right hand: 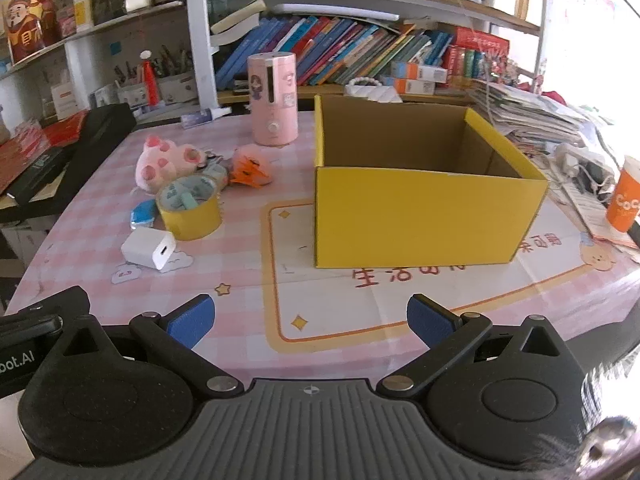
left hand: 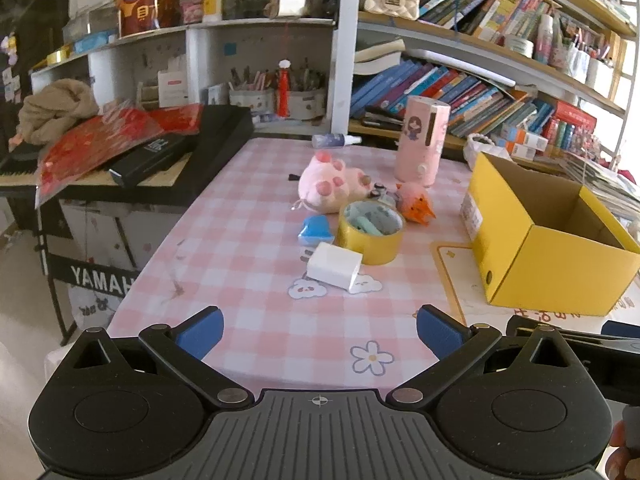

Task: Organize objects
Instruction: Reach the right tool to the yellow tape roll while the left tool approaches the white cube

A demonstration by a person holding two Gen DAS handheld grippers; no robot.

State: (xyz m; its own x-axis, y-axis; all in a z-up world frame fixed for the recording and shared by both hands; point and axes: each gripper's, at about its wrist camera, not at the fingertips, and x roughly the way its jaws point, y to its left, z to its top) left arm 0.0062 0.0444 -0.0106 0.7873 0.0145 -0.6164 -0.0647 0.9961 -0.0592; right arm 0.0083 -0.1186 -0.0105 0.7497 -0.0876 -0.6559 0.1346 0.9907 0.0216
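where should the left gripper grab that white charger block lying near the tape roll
Across the two broad flat faces of the white cube-shaped charger, coming from above with the left gripper. It lies on its side, free toward the near edge; the yellow tape roll crowds its far side.

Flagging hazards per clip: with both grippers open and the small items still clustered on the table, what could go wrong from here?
1. The white charger lies against the yellow tape roll; gripping it could nudge the roll.
2. The roll holds a small green item, which might drop out when lifted.
3. The yellow box looks light, so a bump on its rim may slide it.
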